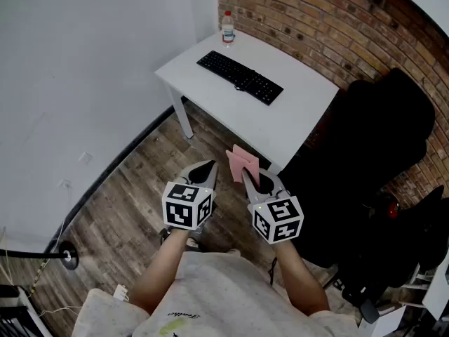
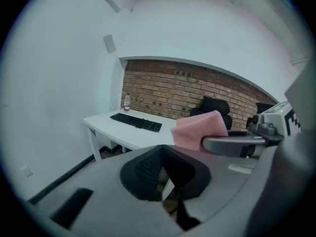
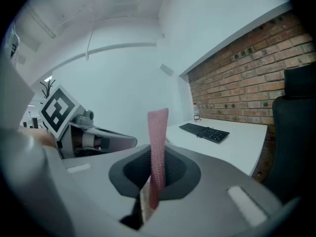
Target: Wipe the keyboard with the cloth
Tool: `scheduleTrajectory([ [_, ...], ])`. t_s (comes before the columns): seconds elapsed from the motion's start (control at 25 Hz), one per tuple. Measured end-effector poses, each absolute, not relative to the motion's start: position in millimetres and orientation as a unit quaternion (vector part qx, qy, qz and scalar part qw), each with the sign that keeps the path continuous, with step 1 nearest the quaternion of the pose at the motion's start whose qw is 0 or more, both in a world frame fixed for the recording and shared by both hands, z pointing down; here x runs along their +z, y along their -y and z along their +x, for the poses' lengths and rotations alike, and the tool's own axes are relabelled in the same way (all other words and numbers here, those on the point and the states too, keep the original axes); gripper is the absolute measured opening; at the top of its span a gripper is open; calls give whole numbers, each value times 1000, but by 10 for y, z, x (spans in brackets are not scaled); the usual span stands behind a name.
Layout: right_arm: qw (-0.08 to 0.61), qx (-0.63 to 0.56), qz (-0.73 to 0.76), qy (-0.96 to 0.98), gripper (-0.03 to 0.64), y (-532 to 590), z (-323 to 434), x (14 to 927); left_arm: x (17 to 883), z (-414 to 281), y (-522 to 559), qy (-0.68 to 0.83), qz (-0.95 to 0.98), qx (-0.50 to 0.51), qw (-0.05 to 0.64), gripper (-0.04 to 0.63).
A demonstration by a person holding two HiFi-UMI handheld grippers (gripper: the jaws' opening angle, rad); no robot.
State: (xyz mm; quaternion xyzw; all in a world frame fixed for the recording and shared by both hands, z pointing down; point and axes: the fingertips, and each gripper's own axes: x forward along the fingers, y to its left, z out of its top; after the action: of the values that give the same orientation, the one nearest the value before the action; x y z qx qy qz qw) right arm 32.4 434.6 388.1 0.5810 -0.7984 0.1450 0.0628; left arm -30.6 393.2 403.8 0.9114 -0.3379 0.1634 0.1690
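The right gripper (image 1: 248, 175) is clenched on a pink square cloth (image 1: 243, 160), which stands upright out of its jaws, pinched at its lower edge. In the right gripper view the cloth shows edge-on as a narrow pink strip rising straight up between the dark pads. The left gripper (image 1: 208, 167) sits just beside it at 9 o'clock, its jaws pressed together with nothing between them. Both are held over the brown wood-plank floor (image 1: 133, 188), well short of the white rectangular table (image 1: 295, 114), which lies at 12 o'clock from them.

The long black keyboard (image 1: 240, 78) lies slantwise on the tabletop, nearer its far side and well apart from the cloth. A clear plastic bottle with a red cap (image 1: 227, 28) stands upright at the table's far corner, at 11 o'clock from the keyboard. A red brick wall (image 1: 330, 27) runs along the table's 1 o'clock side, and a black high-backed office chair (image 1: 382, 132) stands at 3 o'clock from the table
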Motion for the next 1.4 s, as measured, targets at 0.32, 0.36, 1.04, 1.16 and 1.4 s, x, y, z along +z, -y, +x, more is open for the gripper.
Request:
scheduleTrajectory([
  [0.32, 53, 165, 582, 795, 21, -4340, 251, 3941, 4052, -365, -3920, 335, 911, 172, 166, -5],
  [0.36, 53, 166, 580, 795, 21, -4334, 233, 3950, 4057, -375, -3908, 335, 911, 172, 166, -5],
  [1.04, 82, 174, 593, 782, 21, -3382, 44, 4068, 4171, -475, -2881, 309, 918, 160, 190, -5],
  [1.16, 88, 179, 596, 778, 21, -3094, -23, 4114, 4211, -555, -2567, 307, 918, 158, 196, -5],
  [1.4, 101, 178, 604, 770, 21, -2536, -194, 4109, 4208, -729, -1997, 299, 918, 154, 211, -5],
])
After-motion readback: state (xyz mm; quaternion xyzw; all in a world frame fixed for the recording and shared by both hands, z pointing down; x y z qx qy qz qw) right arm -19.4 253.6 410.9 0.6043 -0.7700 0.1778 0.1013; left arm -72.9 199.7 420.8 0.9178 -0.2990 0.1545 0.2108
